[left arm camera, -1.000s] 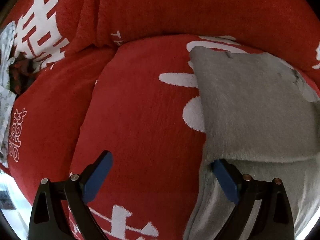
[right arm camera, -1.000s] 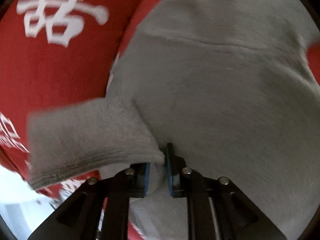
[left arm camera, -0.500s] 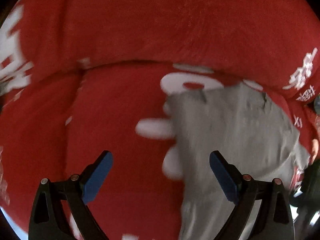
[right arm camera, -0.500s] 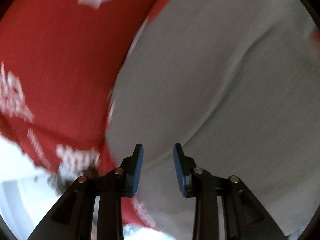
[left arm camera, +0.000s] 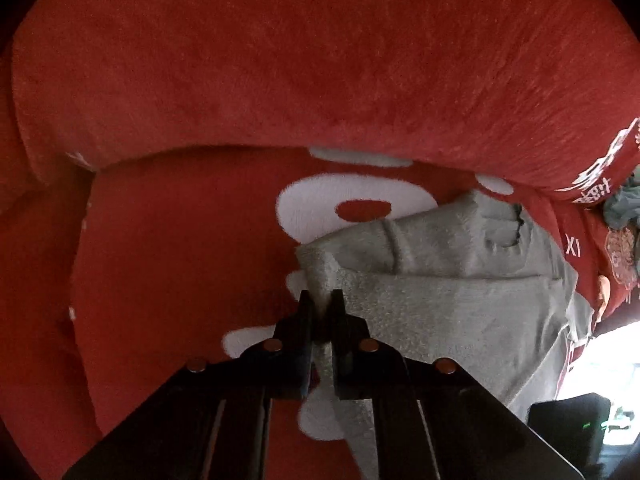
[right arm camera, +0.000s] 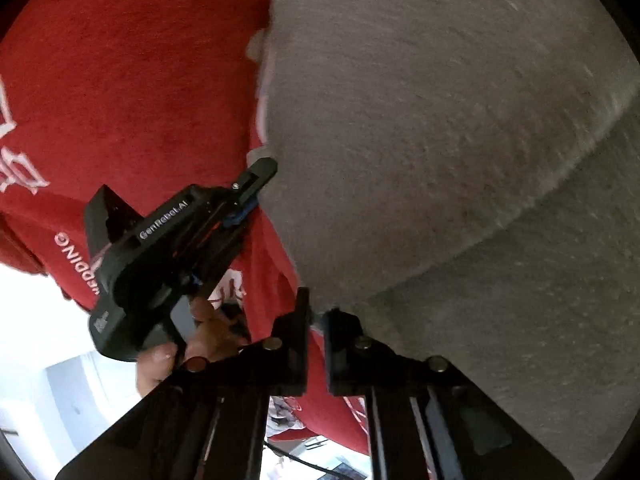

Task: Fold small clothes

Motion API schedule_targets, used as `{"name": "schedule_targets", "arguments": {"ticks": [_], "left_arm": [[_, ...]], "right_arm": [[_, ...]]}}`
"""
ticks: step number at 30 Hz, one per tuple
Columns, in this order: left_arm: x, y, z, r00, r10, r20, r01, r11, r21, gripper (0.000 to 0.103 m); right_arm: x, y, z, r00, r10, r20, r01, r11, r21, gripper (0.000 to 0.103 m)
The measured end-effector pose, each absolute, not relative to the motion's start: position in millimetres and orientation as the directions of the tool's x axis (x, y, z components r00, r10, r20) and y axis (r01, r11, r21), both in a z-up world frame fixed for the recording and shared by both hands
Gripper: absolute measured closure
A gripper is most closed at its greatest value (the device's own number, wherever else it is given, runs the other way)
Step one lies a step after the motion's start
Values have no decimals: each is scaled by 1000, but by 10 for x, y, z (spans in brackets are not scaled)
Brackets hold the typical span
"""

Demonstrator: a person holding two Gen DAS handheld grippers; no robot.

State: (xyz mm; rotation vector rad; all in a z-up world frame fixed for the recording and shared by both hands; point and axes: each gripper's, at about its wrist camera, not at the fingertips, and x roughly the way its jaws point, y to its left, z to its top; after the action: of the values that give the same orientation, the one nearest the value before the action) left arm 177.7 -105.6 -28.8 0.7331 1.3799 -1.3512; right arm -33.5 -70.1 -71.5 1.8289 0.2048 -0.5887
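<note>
Both clamped on grey garment (left arm camera: 440, 312): left gripper (left arm camera: 320, 304) pinching its 9 o'clock edge, right gripper (right arm camera: 314, 312) its near corner.

Fuzzy grey cloth garment (left arm camera: 432, 320), plush red blanket (left arm camera: 280, 80)

Plain grey fleece garment (left arm camera: 440, 312), red blanket (left arm camera: 320, 60) with white characters, black tools (left arm camera: 320, 312)

Red blanket (left arm camera: 320, 80) with white characters (left arm camera: 352, 208)
</note>
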Motion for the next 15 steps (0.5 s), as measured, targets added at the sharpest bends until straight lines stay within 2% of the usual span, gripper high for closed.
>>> {"name": "schedule_targets", "arguments": {"ticks": [3,7,8,9,11,13,15], "left_arm": [[1853,-1059,-400,-274,-201,-941,932,184,-311,94],[1909,-989,-436,-258,-224,-940,927,217,-306,94],[1909,-967,-413,-244,-231,-942,928,226,-296,94],[1895,-941,-366,-188,-236,-953,942,232,-243,94],[1865,-893,-274,-138,-221,-965,959,214,-186,94],[1847,-811,-169,-139,-233,-963,960,209,-189,94],[1786,-708,-23,-130,-251,-959,960,211,-186,94]], "right_arm": [[-132,-721,-701,853,-93,-513,474,-271,838,97],[-22,-734,-973,821,-20,-570,543,-277,792,96],[-42,-722,-1000,831,-21,-556,527,-289,799,96],[-85,-710,-969,827,-5,-562,536,-291,792,95],[-179,-703,-863,804,26,-594,579,-257,773,73],[-468,-716,-678,785,-14,-620,603,-218,768,63],[-876,-785,-477,736,-97,-670,641,-218,736,63]]}}
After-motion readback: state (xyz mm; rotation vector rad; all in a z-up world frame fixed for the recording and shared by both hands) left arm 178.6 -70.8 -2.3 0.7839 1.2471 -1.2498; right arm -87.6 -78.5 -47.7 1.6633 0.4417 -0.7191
